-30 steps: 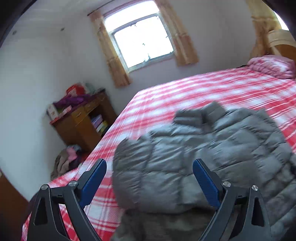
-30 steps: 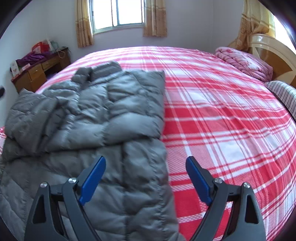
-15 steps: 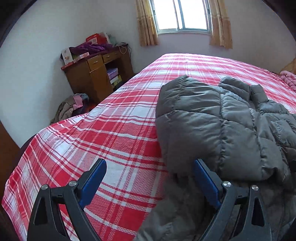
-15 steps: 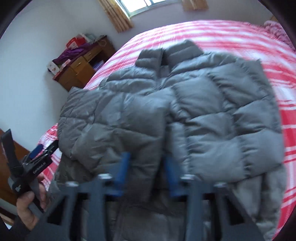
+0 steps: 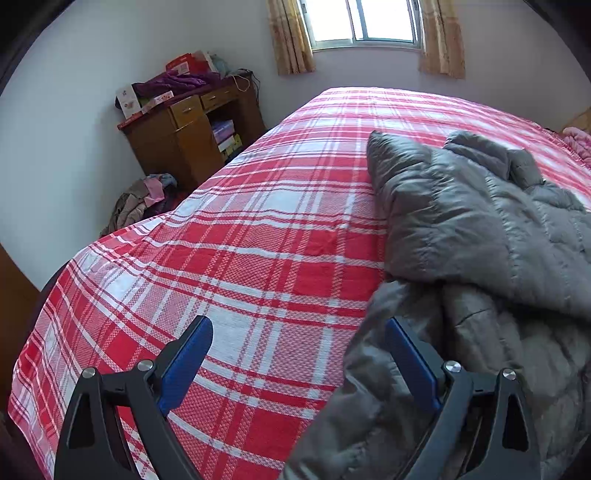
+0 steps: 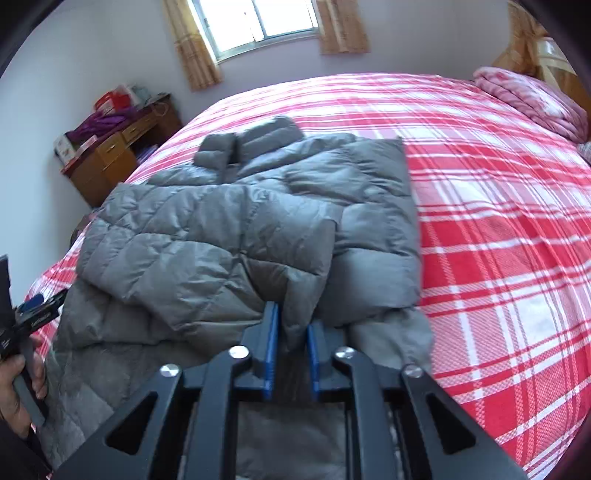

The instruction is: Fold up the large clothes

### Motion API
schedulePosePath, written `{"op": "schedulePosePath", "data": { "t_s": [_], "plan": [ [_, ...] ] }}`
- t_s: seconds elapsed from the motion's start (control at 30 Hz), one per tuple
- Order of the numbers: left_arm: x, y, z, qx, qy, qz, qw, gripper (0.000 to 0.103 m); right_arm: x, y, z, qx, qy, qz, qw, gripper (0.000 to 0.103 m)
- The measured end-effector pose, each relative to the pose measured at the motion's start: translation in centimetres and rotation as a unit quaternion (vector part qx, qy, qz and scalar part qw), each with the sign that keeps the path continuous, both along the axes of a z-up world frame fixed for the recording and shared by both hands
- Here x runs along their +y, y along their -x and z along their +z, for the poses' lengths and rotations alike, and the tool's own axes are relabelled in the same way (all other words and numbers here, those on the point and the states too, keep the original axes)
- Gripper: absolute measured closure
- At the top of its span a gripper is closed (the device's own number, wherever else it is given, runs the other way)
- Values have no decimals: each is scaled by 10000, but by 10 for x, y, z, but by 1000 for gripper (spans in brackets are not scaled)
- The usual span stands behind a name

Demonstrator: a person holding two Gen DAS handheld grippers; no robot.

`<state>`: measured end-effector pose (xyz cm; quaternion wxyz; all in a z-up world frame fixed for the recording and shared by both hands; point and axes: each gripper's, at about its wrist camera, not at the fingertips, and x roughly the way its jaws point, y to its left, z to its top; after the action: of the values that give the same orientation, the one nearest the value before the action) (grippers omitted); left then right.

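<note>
A wooden cabinet point(image 5: 192, 125) piled with clutter stands by the far left wall, below a curtained window point(image 5: 364, 20). On the bed point(image 5: 258, 258) with its red plaid cover, the left claw point(image 5: 299, 363) hangs wide open at the near left edge of the grey puffer jacket point(image 6: 240, 229), its right pad lying against the hem, nothing pinched. A second ago this view showed the jacket straight ahead; now it sits to the right, with bare plaid in front. The jacket lies across the near half of the bed, collar toward the window, sleeves folded over its front. The right claw point(image 6: 291, 343), wide open over the jacket's right edge a second ago, has closed and then eased slightly, and now grips a fold of sleeve at the jacket's near middle. A pink quilt point(image 6: 532, 99) rests far right.
</note>
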<state>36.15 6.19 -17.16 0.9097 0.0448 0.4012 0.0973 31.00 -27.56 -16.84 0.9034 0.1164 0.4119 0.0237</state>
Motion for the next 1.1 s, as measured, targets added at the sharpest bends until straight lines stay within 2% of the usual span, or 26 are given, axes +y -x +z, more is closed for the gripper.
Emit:
{"op": "schedulePosePath", "data": {
  "t_s": [0.03,0.07,0.17,0.23,0.33,0.43,0.5,0.6,0.7,0.83,1.1],
  "plan": [
    [-2,1,7,-26,31,-52,10000,8,-4,1,0,10,-6,-112,9999,51],
    [-5,2,15,-74,50,-117,9999,8,-7,2,3,-43,-25,-191,9998,51],
    [-16,1,46,-327,101,-343,9988,8,-13,10,20,-210,331,-588,9975,51],
    [-30,-5,62,-460,117,-541,9974,8,-15,19,34,-477,437,-844,9943,51],
    [-51,-17,70,-603,171,-754,9952,8,-4,22,56,-817,670,-908,9902,51],
    [-72,-32,57,-706,369,-1015,9916,8,10,9,65,-945,572,-722,9913,51],
    [-87,-44,37,-522,391,-1109,9917,8,24,-6,59,-918,453,-382,9940,51],
    [-98,-59,1,-179,340,-1086,9933,8,41,-30,37,-744,539,-171,9956,51],
    [-93,-66,-24,-55,388,-965,9946,8,47,-44,13,-548,674,-162,9961,51],
    [-91,-69,-32,-27,541,-967,9938,8,43,-45,-9,-432,684,-183,9966,51],
    [-95,-71,-39,50,319,-933,9951,6,38,-46,-23,-352,542,-221,9977,51]
  ]
}}
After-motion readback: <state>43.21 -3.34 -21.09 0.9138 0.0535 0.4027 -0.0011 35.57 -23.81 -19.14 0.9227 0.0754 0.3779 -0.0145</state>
